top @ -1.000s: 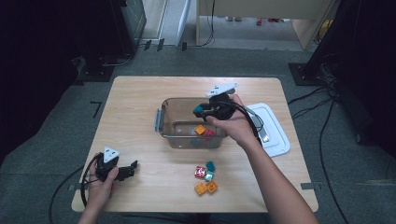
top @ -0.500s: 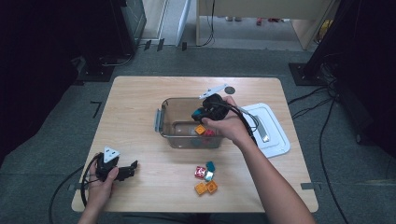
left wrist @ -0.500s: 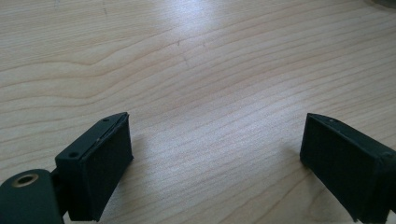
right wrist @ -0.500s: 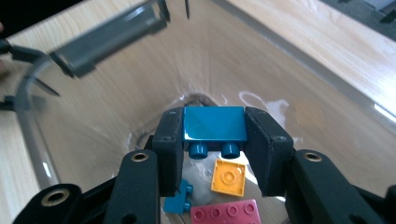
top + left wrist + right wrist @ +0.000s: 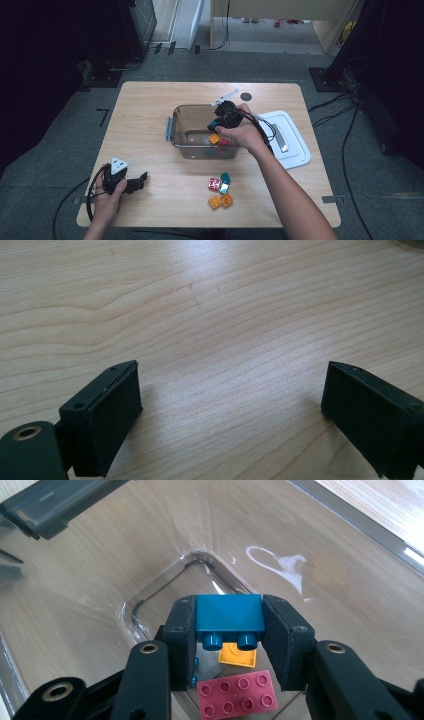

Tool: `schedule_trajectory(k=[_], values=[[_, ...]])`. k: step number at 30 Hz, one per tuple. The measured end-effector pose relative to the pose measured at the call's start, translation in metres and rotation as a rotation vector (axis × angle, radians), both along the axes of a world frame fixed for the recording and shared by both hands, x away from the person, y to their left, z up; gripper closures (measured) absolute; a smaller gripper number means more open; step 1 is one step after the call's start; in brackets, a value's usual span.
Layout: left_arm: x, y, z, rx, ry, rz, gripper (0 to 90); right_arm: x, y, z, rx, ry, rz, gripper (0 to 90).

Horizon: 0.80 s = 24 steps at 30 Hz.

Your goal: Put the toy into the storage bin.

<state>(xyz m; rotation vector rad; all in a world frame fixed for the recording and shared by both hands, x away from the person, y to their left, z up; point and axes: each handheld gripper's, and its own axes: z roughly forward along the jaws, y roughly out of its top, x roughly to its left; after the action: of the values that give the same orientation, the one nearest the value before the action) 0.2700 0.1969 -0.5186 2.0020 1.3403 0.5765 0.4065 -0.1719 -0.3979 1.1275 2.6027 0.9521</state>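
Observation:
My right gripper (image 5: pixel 218 122) (image 5: pixel 230 617) is shut on a teal brick (image 5: pixel 229 613) and hangs inside the clear plastic box (image 5: pixel 177 125) (image 5: pixel 150 555). Under the teal brick, an orange brick (image 5: pixel 239 656) (image 5: pixel 214 139) and a pink flat brick (image 5: pixel 237 700) (image 5: pixel 224 142) lie on the box floor. In front of the box, several loose bricks (image 5: pixel 219 190) lie on the table: red, teal and two orange. My left gripper (image 5: pixel 141 179) (image 5: pixel 230 415) rests open on the bare wood near the front left edge, with nothing between its jaws.
The white box lid (image 5: pixel 290 140) lies flat to the right of the box. A small dark disc (image 5: pixel 245 96) sits on the table behind the box. A cable (image 5: pixel 65 215) trails off the front left edge.
My right gripper has moved left and down into the box with the teal brick in it. The left gripper has not moved.

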Motion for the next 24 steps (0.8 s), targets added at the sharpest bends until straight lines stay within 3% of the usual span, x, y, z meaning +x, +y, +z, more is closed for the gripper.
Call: schedule_trajectory(k=[4,11,18,24], values=[[0.000,0.000,0.000,0.000,0.000,0.000,9.1,0.000,0.001,0.001,0.003,0.015,0.003,50.8],[0.000,0.000,0.000,0.000,0.000,-0.002,9.1,-0.001,0.000,0.004,0.012,0.001,0.003,40.0],[0.000,0.000,0.000,0.000,0.000,-0.002,9.1,-0.007,-0.005,0.013,0.023,-0.037,0.019,30.4],[0.000,0.000,0.000,0.000,0.000,-0.002,9.1,-0.017,-0.013,0.020,0.069,-0.083,0.042,23.5]])
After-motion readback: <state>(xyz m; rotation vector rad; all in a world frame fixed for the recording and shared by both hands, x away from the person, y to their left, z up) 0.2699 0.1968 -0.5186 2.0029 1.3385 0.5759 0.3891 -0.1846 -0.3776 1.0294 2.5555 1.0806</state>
